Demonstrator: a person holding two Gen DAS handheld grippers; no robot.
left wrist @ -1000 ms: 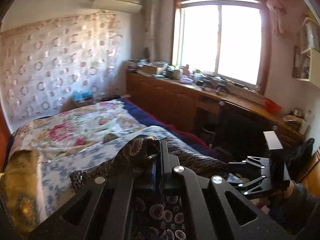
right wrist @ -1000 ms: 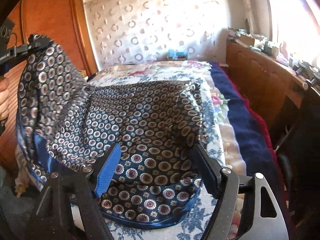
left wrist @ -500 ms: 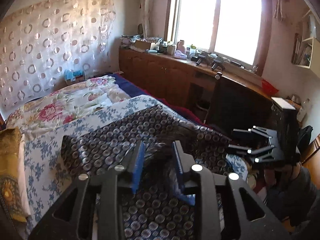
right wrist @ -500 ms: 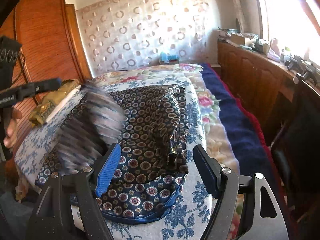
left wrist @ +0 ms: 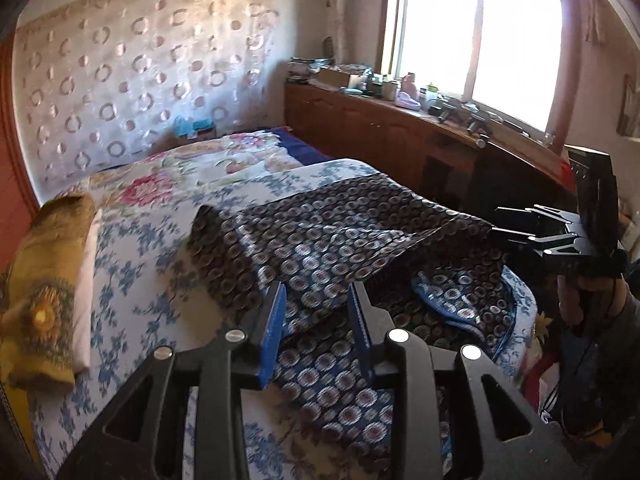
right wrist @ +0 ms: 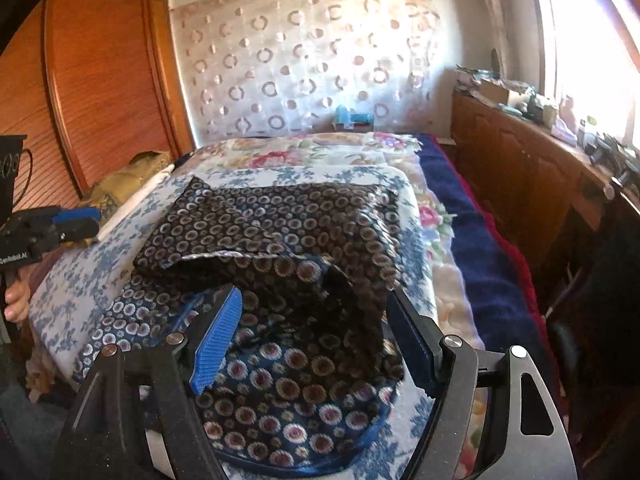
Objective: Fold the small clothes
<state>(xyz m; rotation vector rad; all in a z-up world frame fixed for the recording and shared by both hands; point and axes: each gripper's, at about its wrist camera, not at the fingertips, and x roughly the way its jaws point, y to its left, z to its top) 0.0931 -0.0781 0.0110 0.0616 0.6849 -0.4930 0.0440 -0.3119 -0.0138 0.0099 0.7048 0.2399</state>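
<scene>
Dark circle-patterned garment [left wrist: 344, 240] lies folded over on blue-floral bedspread [left wrist: 132, 264], near foot of bed. Left gripper [left wrist: 316, 312] over garment's near edge, fingers part-way apart, nothing clamped. Right gripper [right wrist: 316, 320] over blue-trimmed hem, fingers wide apart, empty. Yellow embroidered cloth [left wrist: 44, 280] beside bedspread.
</scene>
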